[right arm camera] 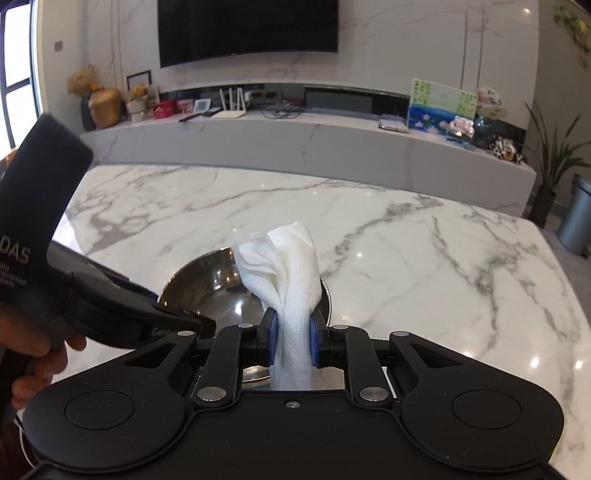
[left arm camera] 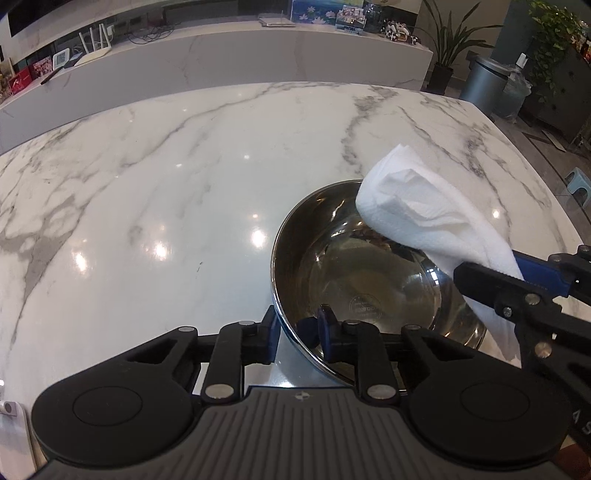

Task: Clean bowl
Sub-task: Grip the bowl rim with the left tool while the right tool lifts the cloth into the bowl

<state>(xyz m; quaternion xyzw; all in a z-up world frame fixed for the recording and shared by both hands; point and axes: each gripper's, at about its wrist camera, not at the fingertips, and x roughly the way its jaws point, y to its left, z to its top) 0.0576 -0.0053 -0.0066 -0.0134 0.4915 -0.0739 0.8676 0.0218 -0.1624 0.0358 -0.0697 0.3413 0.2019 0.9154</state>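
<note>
A shiny steel bowl (left arm camera: 369, 273) stands on the white marble table (left arm camera: 184, 177). My left gripper (left arm camera: 298, 332) is shut on the bowl's near rim, one finger outside the wall and one inside. My right gripper (right arm camera: 291, 341) is shut on a folded white paper towel (right arm camera: 286, 273). In the left wrist view the right gripper (left arm camera: 517, 280) comes in from the right and holds the towel (left arm camera: 424, 210) over the bowl's far right rim. In the right wrist view the bowl (right arm camera: 218, 291) lies behind the towel, partly hidden by it and by the left gripper's body (right arm camera: 110, 302).
A long marble ledge (right arm camera: 295, 144) behind the table carries a router, boxes, a vase and pictures. A grey bin (left arm camera: 484, 83) and potted plants stand on the floor at the far right. A TV (right arm camera: 247, 29) hangs on the wall.
</note>
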